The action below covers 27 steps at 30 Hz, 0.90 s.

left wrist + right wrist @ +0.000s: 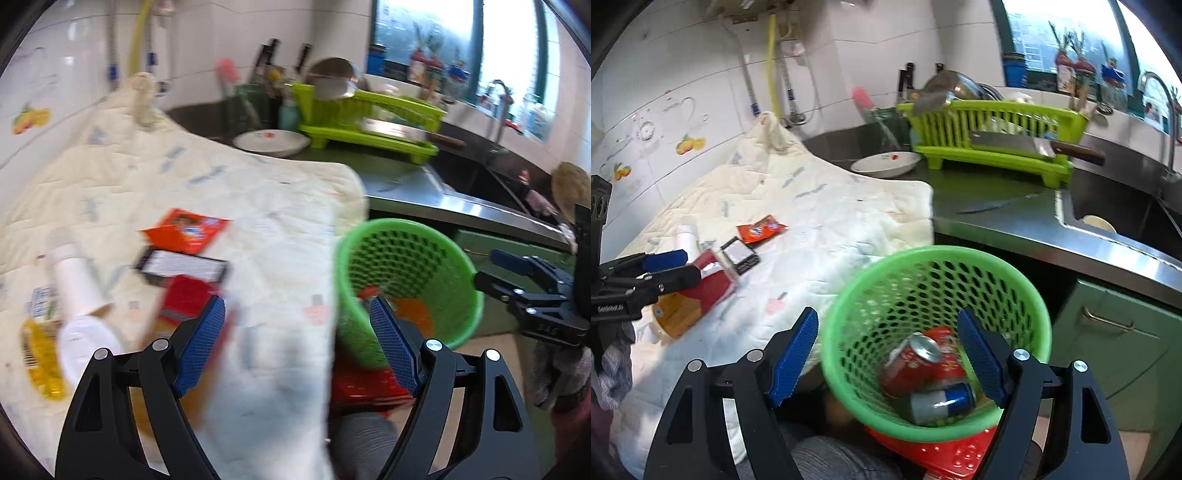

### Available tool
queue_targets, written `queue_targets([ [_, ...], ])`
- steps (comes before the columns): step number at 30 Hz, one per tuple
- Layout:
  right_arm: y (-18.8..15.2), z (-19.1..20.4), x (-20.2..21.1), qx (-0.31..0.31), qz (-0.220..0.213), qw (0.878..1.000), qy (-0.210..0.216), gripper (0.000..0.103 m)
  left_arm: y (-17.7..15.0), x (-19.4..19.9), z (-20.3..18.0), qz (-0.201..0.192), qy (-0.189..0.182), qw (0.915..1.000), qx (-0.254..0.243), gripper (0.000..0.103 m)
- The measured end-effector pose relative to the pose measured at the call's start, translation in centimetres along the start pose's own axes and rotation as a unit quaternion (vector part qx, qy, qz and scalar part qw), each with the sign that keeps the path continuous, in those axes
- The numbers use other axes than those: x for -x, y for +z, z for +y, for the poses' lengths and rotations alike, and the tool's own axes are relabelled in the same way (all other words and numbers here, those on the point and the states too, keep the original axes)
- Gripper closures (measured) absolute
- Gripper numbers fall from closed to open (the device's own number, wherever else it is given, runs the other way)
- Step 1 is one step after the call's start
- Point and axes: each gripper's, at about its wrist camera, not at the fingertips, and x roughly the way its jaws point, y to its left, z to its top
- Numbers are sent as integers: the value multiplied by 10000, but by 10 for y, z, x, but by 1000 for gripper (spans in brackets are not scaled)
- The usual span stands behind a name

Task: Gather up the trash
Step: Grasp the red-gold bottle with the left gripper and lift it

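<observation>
A green mesh basket (923, 254) stands on a red stool (960, 456) by the counter. It holds a red can (912, 363), a blue-and-silver can (942, 402) and a red wrapper. My right gripper (886, 358) hovers open over its near rim, pads touching nothing. On the cream quilted cloth (812, 206) lie a red carton (709, 288), a black-edged packet (740, 254), an orange wrapper (761, 229) and a white bottle (687, 236). My left gripper (297, 347) is open and empty above the cloth's edge, to the right of the carton (184, 299) and left of the basket (369, 225).
A lime dish rack (993, 136) with a cleaver (1015, 144) and a white bowl (886, 164) sit at the back of the counter. A knife (993, 205) lies near the sink (1115, 214). Green cabinet doors (1115, 332) are below right.
</observation>
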Motion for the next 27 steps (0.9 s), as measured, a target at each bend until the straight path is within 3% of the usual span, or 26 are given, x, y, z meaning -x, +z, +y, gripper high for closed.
queue_targets([
  [10, 11, 42, -8, 335, 26, 9991, 254, 27, -17, 4, 62, 141, 387, 9989, 237, 21],
  [16, 15, 61, -14, 480, 67, 9983, 333, 25, -26, -12, 63, 358, 429, 9984, 18, 16],
  [27, 17, 78, -27, 524, 202, 9974, 453, 19, -30, -40, 72, 720, 462, 9963, -40, 16],
])
